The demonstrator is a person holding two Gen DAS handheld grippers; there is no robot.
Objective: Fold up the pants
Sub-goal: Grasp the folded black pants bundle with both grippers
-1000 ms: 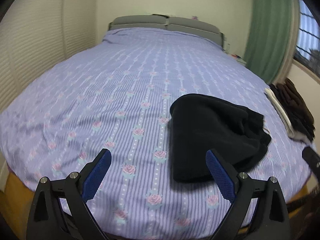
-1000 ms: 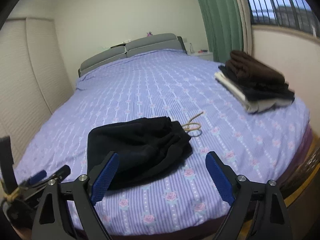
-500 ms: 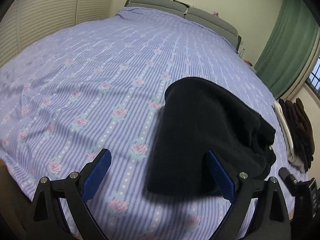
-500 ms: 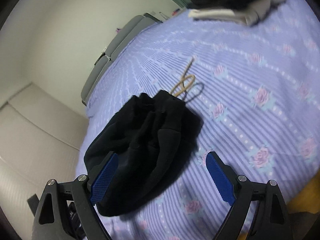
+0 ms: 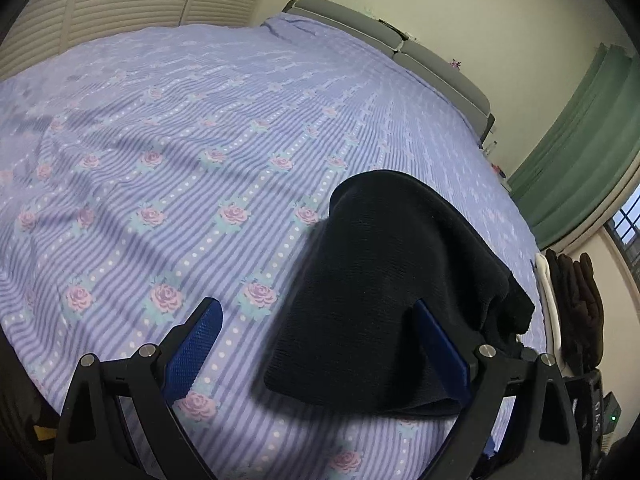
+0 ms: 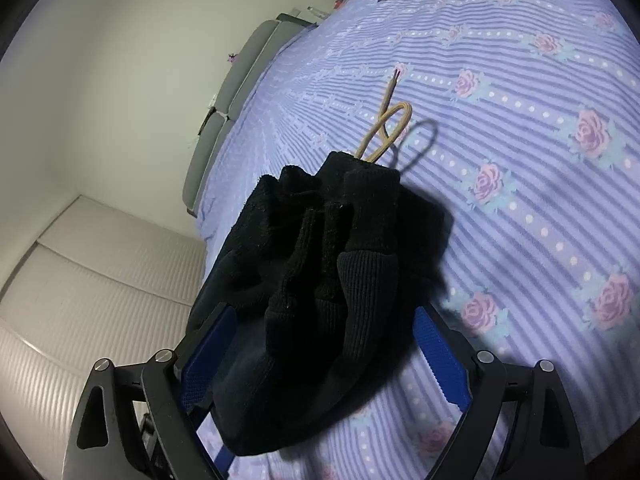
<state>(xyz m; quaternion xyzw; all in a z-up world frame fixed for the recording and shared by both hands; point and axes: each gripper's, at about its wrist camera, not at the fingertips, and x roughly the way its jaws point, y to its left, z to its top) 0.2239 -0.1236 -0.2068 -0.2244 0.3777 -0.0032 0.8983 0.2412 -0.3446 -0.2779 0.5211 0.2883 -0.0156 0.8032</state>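
Looking along the left gripper (image 5: pixel 316 350), the black pants (image 5: pixel 400 280) lay bundled on the striped, rose-patterned bedsheet (image 5: pixel 180 140), near the close edge of the bed. Its jaws stood spread wide and empty: one blue pad hung over bare sheet, the other sat at or just over the near side of the dark cloth, and contact could not be judged. A stack of folded clothes (image 5: pixel 576 308) lay well apart at the far right edge of the bed, with the grey headboard (image 5: pixel 400 44) and green curtain (image 5: pixel 580 152) behind.

From the right wrist view, the right gripper (image 6: pixel 320 352) straddled the ribbed, gathered end of the pants (image 6: pixel 320 272), its jaws opening and not pressing on the fabric. A tan drawstring (image 6: pixel 390 120) looped out of the waistband onto the sheet beyond.

The step in hand appeared to be taking hold of the bundle to spread it flat. Done well, each gripper should probably pinch a single outer edge of cloth rather than the whole wad, with the two grips set far enough apart to draw the pants open, and the drawstring kept clear of the pads.
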